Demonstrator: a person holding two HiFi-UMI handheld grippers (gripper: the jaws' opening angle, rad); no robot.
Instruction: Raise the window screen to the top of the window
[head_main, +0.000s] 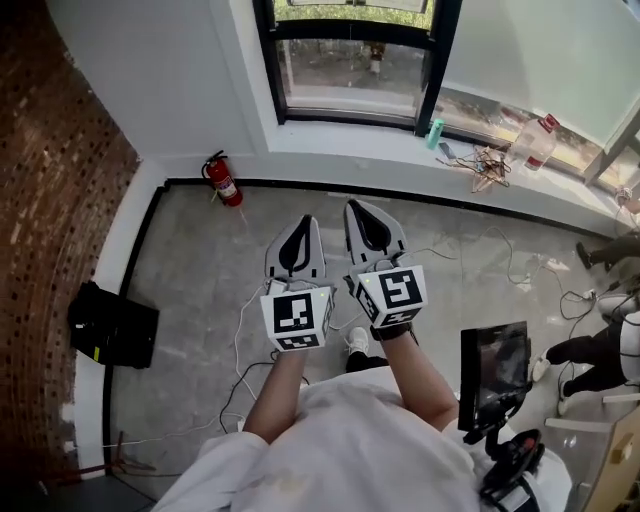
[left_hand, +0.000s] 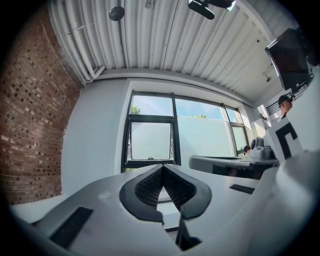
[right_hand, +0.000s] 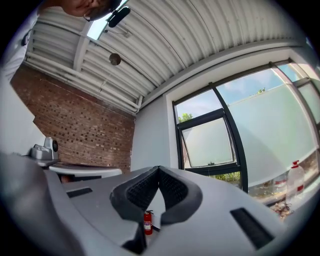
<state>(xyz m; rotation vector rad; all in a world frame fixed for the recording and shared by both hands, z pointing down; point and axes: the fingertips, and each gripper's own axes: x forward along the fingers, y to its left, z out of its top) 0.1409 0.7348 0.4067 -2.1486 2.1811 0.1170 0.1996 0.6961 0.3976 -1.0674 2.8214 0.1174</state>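
The black-framed window (head_main: 352, 60) stands ahead in the white wall, with a pale screen (left_hand: 151, 140) covering its small left pane; the same screen (right_hand: 210, 141) shows in the right gripper view. My left gripper (head_main: 298, 240) and right gripper (head_main: 372, 224) are held side by side above the floor, well short of the window. Both are shut, jaws meeting at the tip, with nothing between them. The left gripper (left_hand: 162, 170) points at the window's lower frame. The right gripper (right_hand: 159, 171) points at the wall left of the window.
A red fire extinguisher (head_main: 223, 180) stands by the wall at the left. Bottles (head_main: 532, 143) and cables (head_main: 487, 166) lie on the window ledge. A black bag (head_main: 112, 325) sits by the brick wall. Cables cross the floor; a screen on a stand (head_main: 493, 375) and another person (head_main: 600, 340) are at right.
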